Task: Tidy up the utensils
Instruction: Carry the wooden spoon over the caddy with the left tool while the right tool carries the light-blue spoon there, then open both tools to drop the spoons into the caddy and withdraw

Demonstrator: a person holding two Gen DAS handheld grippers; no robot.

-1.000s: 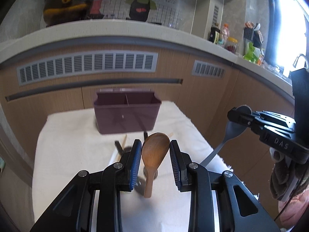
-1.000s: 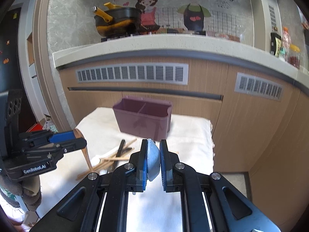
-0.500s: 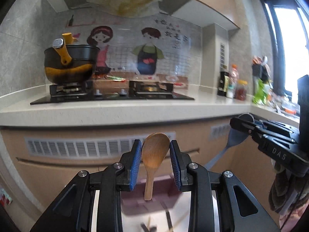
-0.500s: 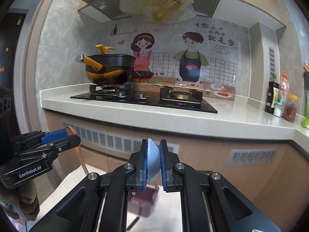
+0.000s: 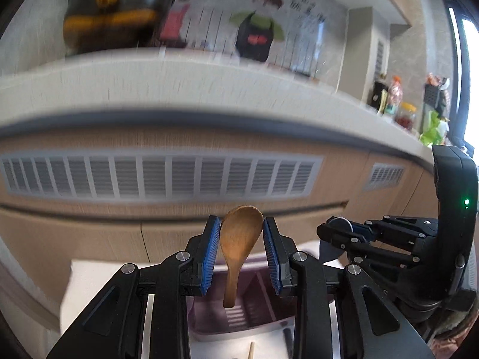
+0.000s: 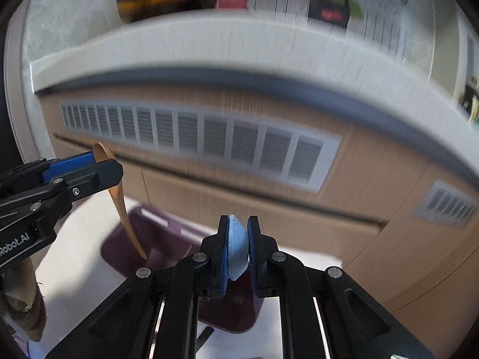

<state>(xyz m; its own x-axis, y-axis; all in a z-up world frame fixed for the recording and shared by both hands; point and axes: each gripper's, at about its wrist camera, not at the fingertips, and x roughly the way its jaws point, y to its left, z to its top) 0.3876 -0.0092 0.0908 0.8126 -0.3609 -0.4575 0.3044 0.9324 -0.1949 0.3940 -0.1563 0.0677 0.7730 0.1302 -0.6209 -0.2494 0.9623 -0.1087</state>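
Wood-grain cabinet fronts (image 5: pixel 89 233) with slatted white vents are seen, blurred, behind a white cloth-covered counter (image 6: pixel 77 266). On it stands a rectangular, dark purple plastic utensil holder (image 5: pixel 209 314) with a slotted floor. The smooth wooden spoon (image 5: pixel 239 239) is clamped at its oval bowl by the left gripper (image 5: pixel 241 251), handle hanging over the holder. The right gripper (image 6: pixel 238 248), its fingers nearly together, is closed on a rounded pale blue spoon (image 6: pixel 236 248) above the holder.

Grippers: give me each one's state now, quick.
Left gripper: closed on the wooden spoon, handle hanging down over the purple utensil caddy.
Right gripper: closed on the blue spoon.
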